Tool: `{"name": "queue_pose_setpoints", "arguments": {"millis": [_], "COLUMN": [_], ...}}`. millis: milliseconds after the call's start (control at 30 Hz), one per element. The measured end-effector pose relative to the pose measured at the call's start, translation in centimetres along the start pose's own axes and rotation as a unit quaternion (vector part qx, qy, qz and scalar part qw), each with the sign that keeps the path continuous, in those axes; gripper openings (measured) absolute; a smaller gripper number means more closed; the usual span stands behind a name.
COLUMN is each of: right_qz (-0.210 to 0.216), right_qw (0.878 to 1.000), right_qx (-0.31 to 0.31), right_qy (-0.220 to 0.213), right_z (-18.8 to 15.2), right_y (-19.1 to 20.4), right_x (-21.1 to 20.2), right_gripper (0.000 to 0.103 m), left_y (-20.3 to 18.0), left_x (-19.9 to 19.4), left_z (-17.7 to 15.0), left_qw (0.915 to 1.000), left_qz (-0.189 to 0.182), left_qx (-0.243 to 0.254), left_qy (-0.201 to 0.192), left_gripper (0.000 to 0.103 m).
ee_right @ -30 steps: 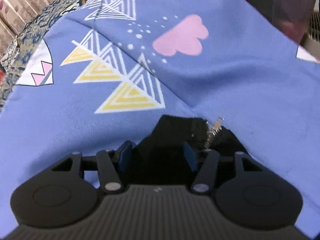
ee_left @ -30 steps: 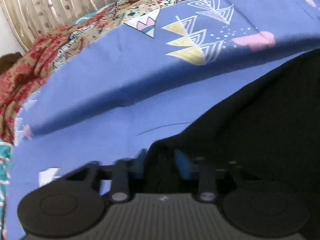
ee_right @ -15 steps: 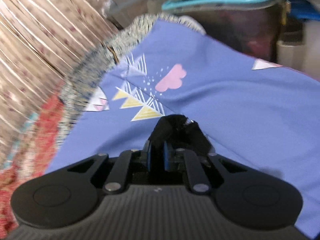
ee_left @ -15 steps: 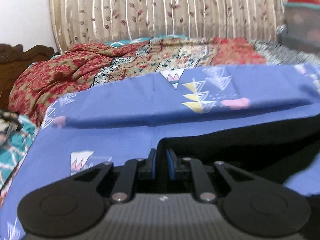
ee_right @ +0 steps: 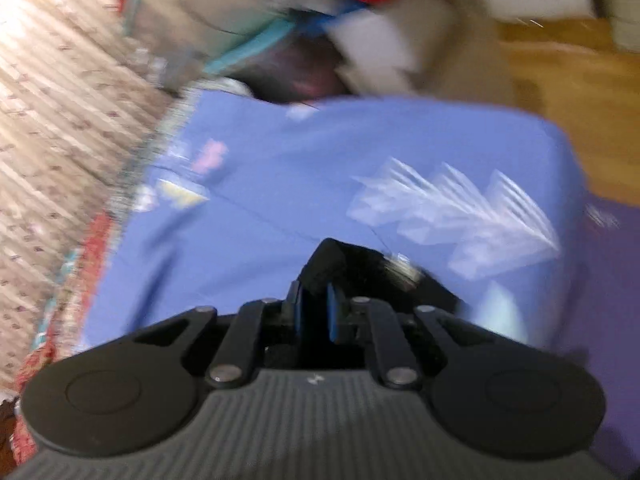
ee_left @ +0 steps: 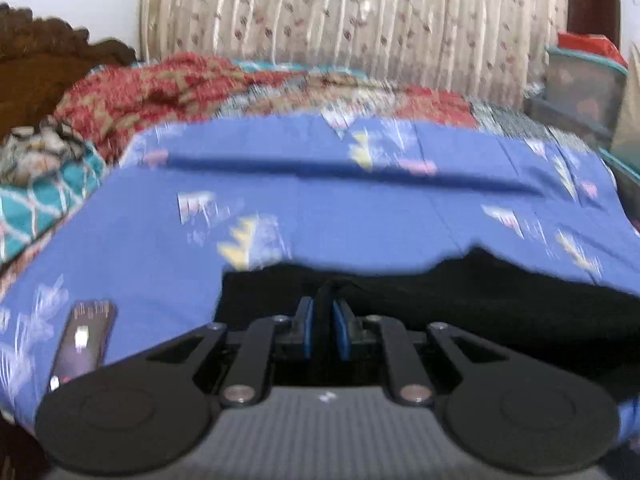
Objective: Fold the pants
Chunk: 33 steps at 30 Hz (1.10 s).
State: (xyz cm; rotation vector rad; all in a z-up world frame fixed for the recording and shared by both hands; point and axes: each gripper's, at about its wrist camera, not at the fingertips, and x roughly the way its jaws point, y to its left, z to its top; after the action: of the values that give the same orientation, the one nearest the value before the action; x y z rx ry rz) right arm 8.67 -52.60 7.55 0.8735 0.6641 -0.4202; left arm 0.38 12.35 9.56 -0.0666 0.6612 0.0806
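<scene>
Both-handed, left gripper (ee_left: 322, 322) and right gripper (ee_right: 316, 312) fingers clamp black pants (ee_left: 460, 296) above blue bedsheet (ee_left: 320, 216)

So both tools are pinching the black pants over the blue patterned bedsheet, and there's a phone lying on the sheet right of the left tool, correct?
Not quite. In the left wrist view the phone lies left of the left tool, not right. The rest holds: it and the right tool pinch the black pants over the blue patterned bedsheet.

One pair of black pants (ee_left: 460, 296), two tools (ee_left: 323, 330) (ee_right: 316, 312) — one blue bedsheet (ee_left: 320, 216), one phone (ee_left: 82, 338).
</scene>
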Motion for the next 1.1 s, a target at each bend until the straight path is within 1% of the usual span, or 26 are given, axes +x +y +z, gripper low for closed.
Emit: {"name": "queue_pose_setpoints", "arguments": {"millis": [33, 67, 100, 133, 167, 233, 267, 300, 400, 500, 533, 667, 767, 867, 933, 1100], "right_qz": [-0.016, -0.033, -0.058, -0.08, -0.079, -0.065, -0.071, -0.077, -0.082, -0.067, -0.06, -0.04, -0.027, -0.019, -0.02, -0.026], "right_qw": [1.0, 0.999, 0.998, 0.996, 0.996, 0.994, 0.993, 0.993, 0.988, 0.984, 0.982, 0.976, 0.969, 0.967, 0.965, 0.962], "right_qx": [0.0, 0.003, 0.014, 0.035, 0.052, 0.072, 0.066, 0.051, -0.009, -0.066, -0.087, -0.146, -0.194, -0.211, -0.221, -0.239], "right_qy": [0.004, 0.011, 0.014, 0.008, -0.001, -0.04, -0.061, -0.08, -0.129, -0.15, -0.153, -0.154, -0.149, -0.142, -0.138, -0.131], "right_z": [-1.0, -1.8, -2.3, -2.8, -3.0, -3.4, -3.7, -3.9, -5.8, -7.7, -8.4, -9.9, -10.8, -11.6, -12.7, -14.3], "right_y": [-1.3, -2.3, -3.2, -3.9, -4.5, -4.9, -4.4, -3.7, -0.7, 1.7, 2.8, 5.0, 5.2, 6.1, 7.1, 8.5], "right_x": [0.6, 1.3, 1.7, 1.8, 1.4, 0.2, -0.3, -0.8, -2.2, -3.1, -3.0, -2.8, -3.3, -2.9, -3.1, -2.6], "right_gripper": [0.022, 0.023, 0.028, 0.039, 0.043, 0.044, 0.044, 0.044, 0.044, 0.045, 0.045, 0.046, 0.047, 0.048, 0.048, 0.048], "left_y": [-0.5, -0.8, -1.2, -1.6, -1.9, -2.3, -2.3, -2.2, -2.0, -1.8, -1.7, -1.1, -0.2, 0.8, 1.2, 1.8], "left_x": [0.1, 0.4, 0.7, 1.0, 1.0, 1.0, 0.8, 0.6, 0.4, 0.3, 0.3, 0.0, 0.0, 0.1, 0.1, 0.1], "left_z": [-1.1, -1.9, -2.7, -3.1, -3.4, -3.1, -2.9, -2.6, -2.4, -2.8, -3.0, -3.7, -3.8, -4.0, -4.2, -4.6], "left_qw": [0.9997, 0.9989, 0.9972, 0.995, 0.9934, 0.9908, 0.9905, 0.9908, 0.9903, 0.9891, 0.9887, 0.9877, 0.9866, 0.9845, 0.9834, 0.9827], "left_qz": [0.003, 0.012, 0.022, 0.034, 0.048, 0.077, 0.086, 0.088, 0.09, 0.09, 0.089, 0.081, 0.083, 0.079, 0.073, 0.065], "left_qx": [0.012, 0.022, 0.033, 0.044, 0.048, 0.045, 0.038, 0.028, 0.008, 0.001, 0.0, -0.017, -0.031, -0.053, -0.065, -0.077], "left_qy": [0.021, 0.041, 0.063, 0.083, 0.093, 0.102, 0.1, 0.099, 0.106, 0.117, 0.121, 0.132, 0.137, 0.148, 0.153, 0.156], "left_gripper": [0.018, 0.02, 0.022, 0.027, 0.034, 0.045, 0.046, 0.046, 0.046, 0.048, 0.048, 0.048, 0.048, 0.049, 0.05, 0.05]}}
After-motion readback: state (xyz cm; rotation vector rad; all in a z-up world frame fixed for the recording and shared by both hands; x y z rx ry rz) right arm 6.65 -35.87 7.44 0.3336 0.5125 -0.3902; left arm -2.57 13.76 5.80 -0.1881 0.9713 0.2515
